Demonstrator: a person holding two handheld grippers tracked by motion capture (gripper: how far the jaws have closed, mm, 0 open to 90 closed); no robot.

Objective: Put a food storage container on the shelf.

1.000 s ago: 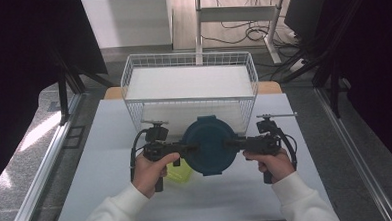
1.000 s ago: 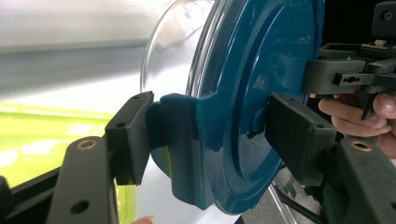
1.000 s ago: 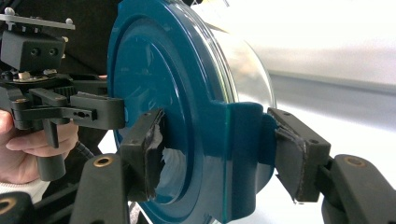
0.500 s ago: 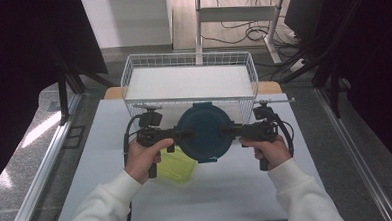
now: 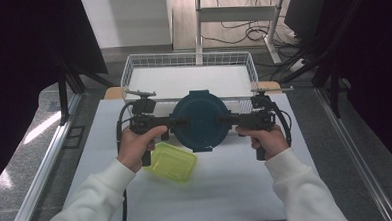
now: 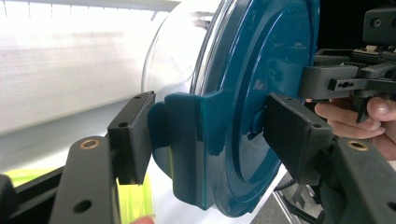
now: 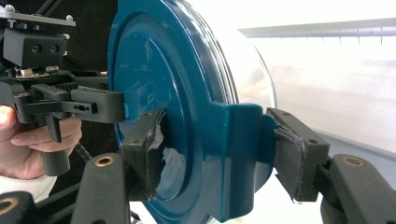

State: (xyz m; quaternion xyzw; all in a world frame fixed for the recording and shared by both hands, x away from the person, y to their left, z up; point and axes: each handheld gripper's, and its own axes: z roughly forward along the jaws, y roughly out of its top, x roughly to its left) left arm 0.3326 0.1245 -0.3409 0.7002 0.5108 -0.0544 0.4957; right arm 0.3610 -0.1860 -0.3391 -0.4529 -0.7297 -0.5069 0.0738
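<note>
A round clear container with a dark teal lid (image 5: pixel 200 120) hangs above the white table, held between both grippers just in front of the wire basket. My left gripper (image 5: pixel 182 123) is shut on the lid's left latch tab (image 6: pixel 187 144), its pads pressing both faces. On the opposite tab (image 7: pixel 243 140), my right gripper (image 5: pixel 223 120) is shut. The clear bowl (image 6: pixel 182 51) faces away from the lid's flat top (image 7: pixel 159 84). The left gripper view shows the right gripper (image 6: pixel 345 81) beyond the lid. The left gripper (image 7: pixel 70 105) appears past the lid in the right gripper view.
A yellow-green rectangular container (image 5: pixel 172 162) lies on the table (image 5: pixel 227 189) under my left hand. A white wire basket (image 5: pixel 132 68) stands along the table's far edge. Dark stands and cables flank the table.
Both hands have carried the teal-lidded container forward, toward the basket, and a little higher. The yellow-green container is now more exposed below it.
</note>
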